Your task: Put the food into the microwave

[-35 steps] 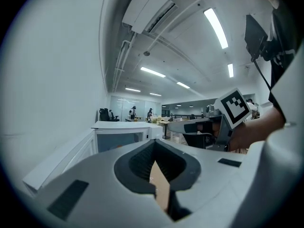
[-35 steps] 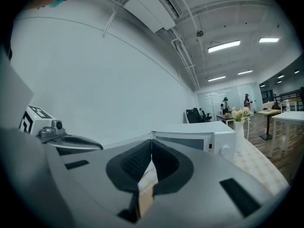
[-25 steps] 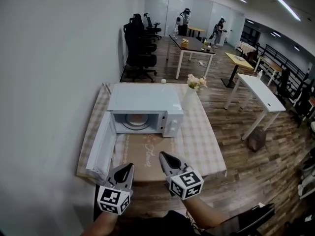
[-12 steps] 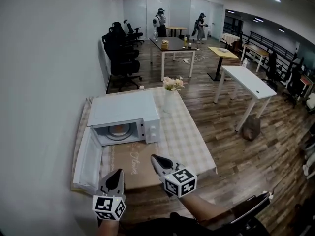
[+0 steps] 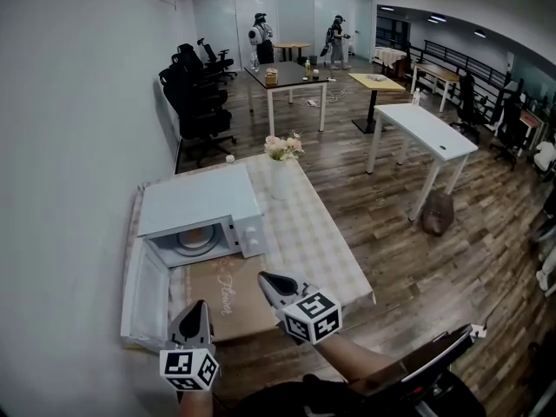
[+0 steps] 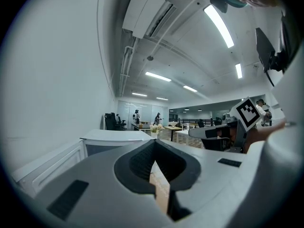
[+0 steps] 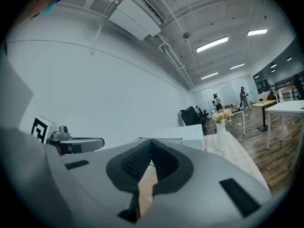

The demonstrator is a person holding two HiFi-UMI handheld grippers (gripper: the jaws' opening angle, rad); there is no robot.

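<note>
The white microwave (image 5: 201, 208) stands on the checked table (image 5: 313, 241) with its door (image 5: 144, 295) swung open to the left. Inside the cavity lies a round plate with pale orange food (image 5: 194, 239). Both grippers hover level over the table's near edge, well short of the microwave and apart from it. My left gripper (image 5: 194, 313) is shut and holds nothing; its jaws meet at the tip (image 6: 154, 144). My right gripper (image 5: 266, 279) is shut and empty as well (image 7: 152, 144). The microwave also shows in the left gripper view (image 6: 114, 137) and the right gripper view (image 7: 183, 132).
A brown mat (image 5: 230, 295) lies in front of the microwave. A white vase of flowers (image 5: 280, 165) stands at the table's far right. The wall runs along the left. Desks, black chairs and two people fill the far room.
Both grippers and the head camera have drawn back from the microwave toward the table's near edge. The jaws stayed shut. The microwave door stayed open.
</note>
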